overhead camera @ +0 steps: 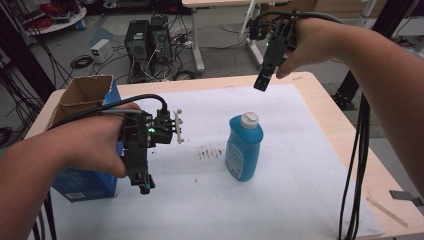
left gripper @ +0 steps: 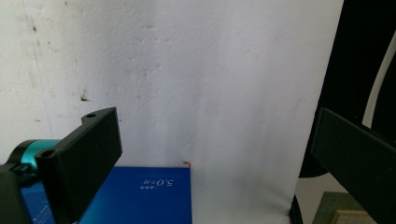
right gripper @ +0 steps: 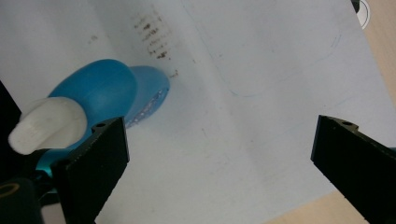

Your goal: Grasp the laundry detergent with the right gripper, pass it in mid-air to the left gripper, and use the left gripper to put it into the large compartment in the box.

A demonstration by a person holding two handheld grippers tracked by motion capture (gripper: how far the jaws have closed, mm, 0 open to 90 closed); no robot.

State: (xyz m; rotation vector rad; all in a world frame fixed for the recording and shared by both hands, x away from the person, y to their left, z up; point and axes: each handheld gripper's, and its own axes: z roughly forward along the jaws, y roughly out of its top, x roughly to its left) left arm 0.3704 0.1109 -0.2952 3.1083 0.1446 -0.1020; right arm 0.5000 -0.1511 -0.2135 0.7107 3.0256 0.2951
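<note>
Left tool point(overhead camera: 145, 187) points down, jaws apart; right tool point(overhead camera: 261, 82) held high, jaws apart.

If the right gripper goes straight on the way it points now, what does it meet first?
Probably the white sheet on the table, which lies between the open jaws of the right gripper. The blue bottle stands off to one side, likely just out of that line, though depth is unclear.

The left tongs point(left gripper: 212, 158), jaws wide apart, hang over white sheet point(left gripper: 187, 70) above a blue box point(left gripper: 144, 196).
</note>
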